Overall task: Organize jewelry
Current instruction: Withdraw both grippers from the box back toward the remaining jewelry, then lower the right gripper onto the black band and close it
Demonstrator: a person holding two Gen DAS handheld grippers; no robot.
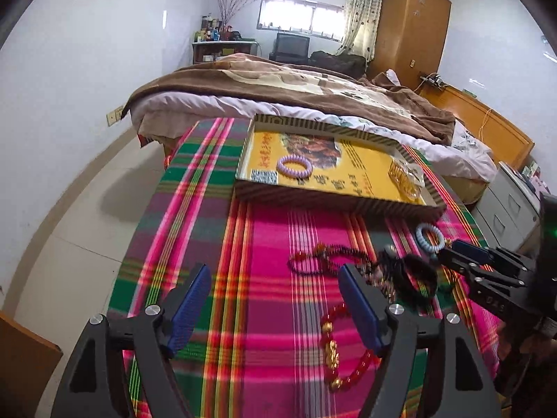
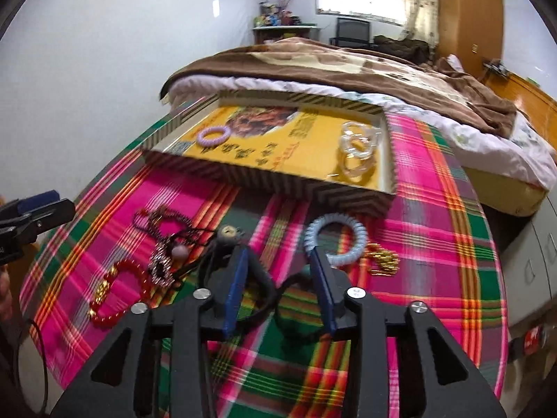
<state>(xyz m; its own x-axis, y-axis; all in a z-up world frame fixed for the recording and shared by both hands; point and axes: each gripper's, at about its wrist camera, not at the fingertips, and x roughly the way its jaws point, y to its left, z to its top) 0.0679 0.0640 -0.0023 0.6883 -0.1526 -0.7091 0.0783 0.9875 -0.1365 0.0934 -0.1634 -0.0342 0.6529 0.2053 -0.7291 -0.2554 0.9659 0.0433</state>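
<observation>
Left tongs (image 1: 275, 304) are sitting wide open over the plaid cloth (image 1: 264, 244) on the tabletop, nothing between the blue pads (image 1: 188, 306). Red bead bracelet (image 1: 343, 346) with gold charms is lying just past my right-hand pad, partly hidden behind it. Beyond that, a dark red bead strand (image 1: 323, 259) and a black cord tangle (image 1: 412, 273) are lying bunched together.

Right tongs (image 2: 280, 287) are standing about half open, with no pad pressing on anything. Pale blue coil bracelet (image 2: 336, 240) is lying flat on the cloth, and my right-hand finger's tip is overlapping its near-left rim; can't tell if they're touching. Left-hand finger is sitting over the black cord, near a round metal pendant (image 2: 228, 234). Small gold chain piece (image 2: 383, 259) is lying just right of the blue coil. A beaded silver piece (image 2: 161, 261) is sitting between the cord and the red bracelet.

Shallow box tray (image 1: 334, 203) with a yellow printed floor is lying at the far side of the cloth. Lilac coil bracelet (image 1: 295, 168) is lying inside it toward the left, and clear bangles (image 2: 358, 151) are stacked in its right end. Bed with a brown blanket (image 1: 278, 83) is sitting behind the tray.
</observation>
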